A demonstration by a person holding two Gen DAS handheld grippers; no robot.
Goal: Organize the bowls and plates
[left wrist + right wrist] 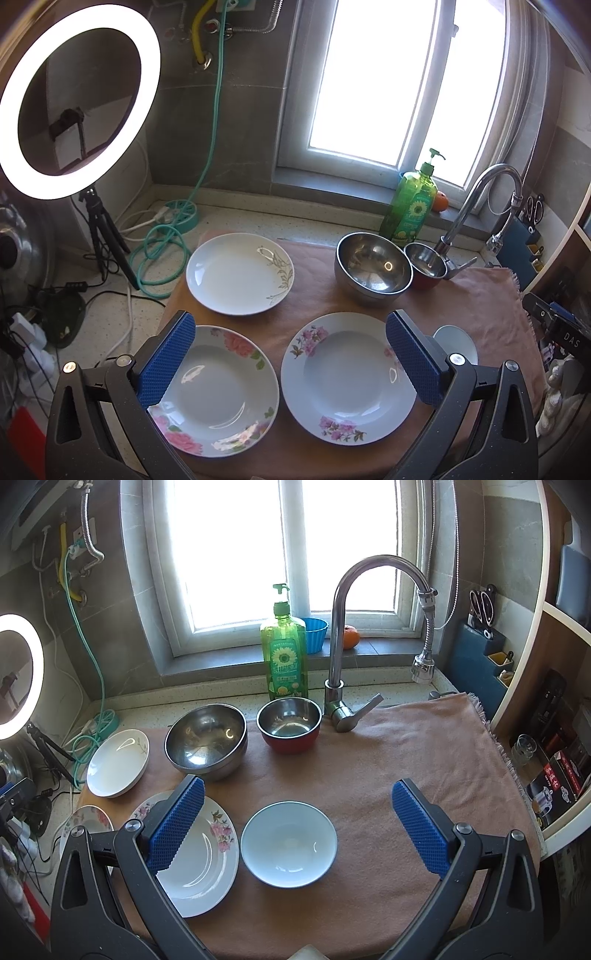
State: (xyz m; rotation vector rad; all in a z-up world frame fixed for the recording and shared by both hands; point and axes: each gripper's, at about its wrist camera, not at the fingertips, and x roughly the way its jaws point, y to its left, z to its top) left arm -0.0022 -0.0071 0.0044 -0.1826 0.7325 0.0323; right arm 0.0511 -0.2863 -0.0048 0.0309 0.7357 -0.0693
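Note:
Three plates lie on a pink cloth: a white plate with a gold leaf print at the back, a pink-rose plate front left, a purple-flower plate front right. Behind stand a large steel bowl and a small red-sided steel bowl. A white bowl sits front centre in the right wrist view. My left gripper is open above the two front plates. My right gripper is open above the white bowl. Both are empty.
A green soap bottle, a faucet and an orange stand at the window. A ring light on a tripod, cables and a teal hose crowd the left counter. Shelves with glasses stand right.

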